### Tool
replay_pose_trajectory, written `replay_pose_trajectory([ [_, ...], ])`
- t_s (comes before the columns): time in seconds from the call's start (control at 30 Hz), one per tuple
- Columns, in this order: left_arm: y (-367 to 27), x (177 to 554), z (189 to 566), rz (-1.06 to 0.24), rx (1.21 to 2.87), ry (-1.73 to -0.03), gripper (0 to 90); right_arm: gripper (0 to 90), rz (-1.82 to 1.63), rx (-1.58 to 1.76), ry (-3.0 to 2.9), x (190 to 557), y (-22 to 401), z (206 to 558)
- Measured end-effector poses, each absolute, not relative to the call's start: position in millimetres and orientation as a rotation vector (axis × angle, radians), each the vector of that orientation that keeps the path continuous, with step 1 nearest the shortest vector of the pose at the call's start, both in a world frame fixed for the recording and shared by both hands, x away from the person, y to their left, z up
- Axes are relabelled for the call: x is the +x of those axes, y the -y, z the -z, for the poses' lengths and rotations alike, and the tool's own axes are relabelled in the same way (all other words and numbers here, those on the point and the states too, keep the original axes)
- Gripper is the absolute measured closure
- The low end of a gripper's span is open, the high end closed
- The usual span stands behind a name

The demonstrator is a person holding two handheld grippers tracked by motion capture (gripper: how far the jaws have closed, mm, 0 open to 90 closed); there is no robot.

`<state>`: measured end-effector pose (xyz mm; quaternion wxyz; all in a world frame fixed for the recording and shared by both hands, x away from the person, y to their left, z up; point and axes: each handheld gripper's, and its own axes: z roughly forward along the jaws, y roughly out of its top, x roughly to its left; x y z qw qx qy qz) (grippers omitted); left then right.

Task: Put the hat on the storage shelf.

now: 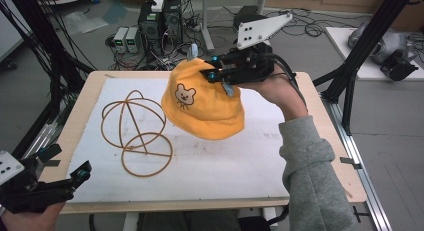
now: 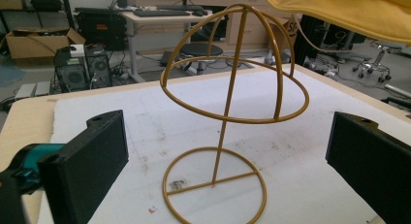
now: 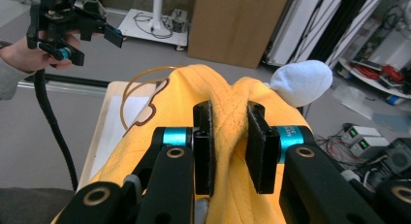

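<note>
A yellow bucket hat [image 1: 200,103] with a bear face and pale blue ears hangs in the air above the white mat, just right of a wire hat stand [image 1: 136,132]. My right gripper [image 1: 218,73] is shut on a fold of the hat's crown; in the right gripper view the pads pinch yellow cloth [image 3: 231,136]. At the table's near left corner my left gripper [image 1: 67,163] stands open with nothing between its jaws. In the left gripper view the hat stand [image 2: 232,112] stands upright ahead, and the hat's brim [image 2: 349,13] hangs at the upper right.
A white mat [image 1: 215,166] covers most of the wooden table [image 1: 80,103]. Black frame posts stand at both sides. Computers, power supplies and cables lie on the floor beyond the far edge [image 1: 150,26]. A grey sleeve [image 1: 310,171] reaches over the table's right side.
</note>
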<state>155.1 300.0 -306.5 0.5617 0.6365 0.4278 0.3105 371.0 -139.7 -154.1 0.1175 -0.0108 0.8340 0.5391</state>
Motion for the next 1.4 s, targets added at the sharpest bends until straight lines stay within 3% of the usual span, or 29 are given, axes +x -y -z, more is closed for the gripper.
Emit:
replay_pose_trajectory([
  [0.87, -296, 137, 306, -0.744, 1.528, -0.987, 1.8, 76.2, -1.68, -0.273, -2.472, 368, 42, 147],
  [1.4, -295, 130, 307, -0.745, 1.531, -0.988, 1.8, 76.0, -1.644, -0.334, -2.544, 375, -17, 172],
])
